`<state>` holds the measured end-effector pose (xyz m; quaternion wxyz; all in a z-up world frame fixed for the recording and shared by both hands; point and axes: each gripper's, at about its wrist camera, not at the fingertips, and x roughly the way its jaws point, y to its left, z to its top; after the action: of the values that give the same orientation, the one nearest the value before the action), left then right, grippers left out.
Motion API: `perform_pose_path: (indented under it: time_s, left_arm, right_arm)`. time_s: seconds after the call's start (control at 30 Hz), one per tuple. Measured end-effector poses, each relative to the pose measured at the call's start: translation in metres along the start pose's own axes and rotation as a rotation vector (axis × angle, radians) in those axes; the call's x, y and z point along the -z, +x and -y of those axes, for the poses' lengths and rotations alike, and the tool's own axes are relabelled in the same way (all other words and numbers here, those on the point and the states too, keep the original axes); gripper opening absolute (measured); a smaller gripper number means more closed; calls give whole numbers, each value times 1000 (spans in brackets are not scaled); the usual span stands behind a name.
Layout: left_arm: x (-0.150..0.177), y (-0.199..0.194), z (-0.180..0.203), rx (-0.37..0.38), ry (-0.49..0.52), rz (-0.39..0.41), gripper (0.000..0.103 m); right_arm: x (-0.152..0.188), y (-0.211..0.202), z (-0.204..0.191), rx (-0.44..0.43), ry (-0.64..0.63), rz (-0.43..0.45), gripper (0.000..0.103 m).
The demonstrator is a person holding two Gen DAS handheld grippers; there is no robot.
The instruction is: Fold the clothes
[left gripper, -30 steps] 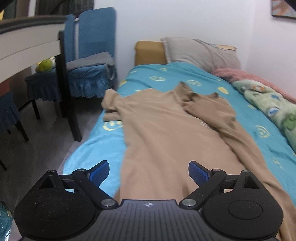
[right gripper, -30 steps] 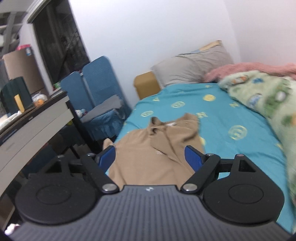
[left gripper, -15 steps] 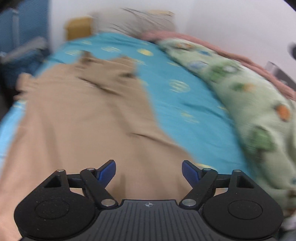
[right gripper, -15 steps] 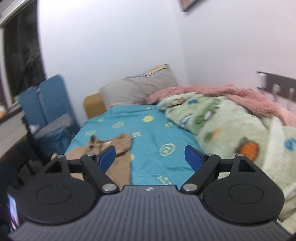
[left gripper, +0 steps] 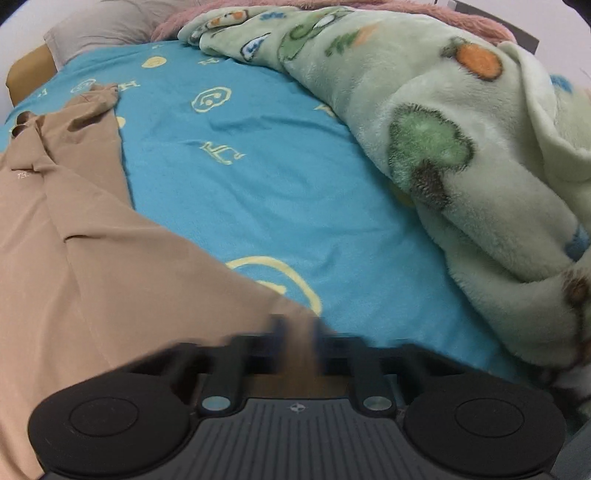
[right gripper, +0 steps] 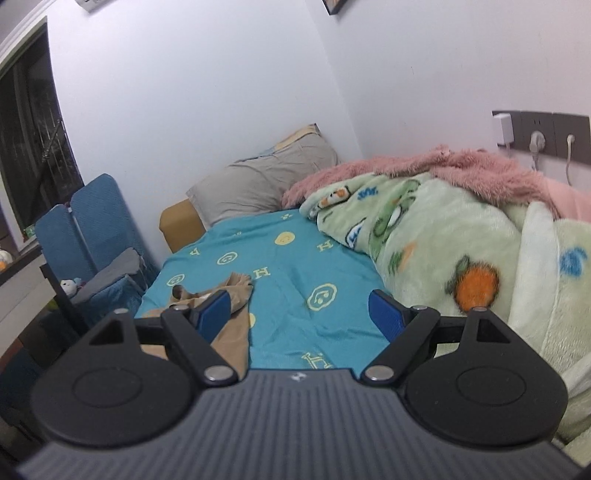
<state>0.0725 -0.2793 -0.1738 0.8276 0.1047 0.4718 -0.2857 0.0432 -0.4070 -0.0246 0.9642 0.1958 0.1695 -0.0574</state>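
Two grippers are under my hands. The left gripper [left gripper: 297, 334] is blurred, its jaws drawn together and clenched on the near right edge of the tan garment [left gripper: 85, 258], with a strip of the cloth pinched between the fingers. From there the garment spreads left and away across the teal bedsheet [left gripper: 258, 184], its collar end lying far left. To the right of the sheet a green fleece blanket [left gripper: 461, 147] is heaped, with a grey pillow [left gripper: 103, 26] at the far end. My right gripper [right gripper: 299, 314] hangs released above the bed, jaws wide with nothing between them. Beyond it I see the garment [right gripper: 229, 332] near left, and blue chairs [right gripper: 92, 236] stand far left.
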Motion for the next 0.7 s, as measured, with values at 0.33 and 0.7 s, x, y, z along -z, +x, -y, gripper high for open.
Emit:
perform_pose_path:
  time_s: [0.33,0.7]
  left_arm:
    - [25,-124,-88,164,-278,166,1]
    - [114,-163,-189,2,-512,16,2]
  right_arm:
    - [1,0,-6,-21,2,-15,83]
    - [17,5,-51,-57,-100,-103,83]
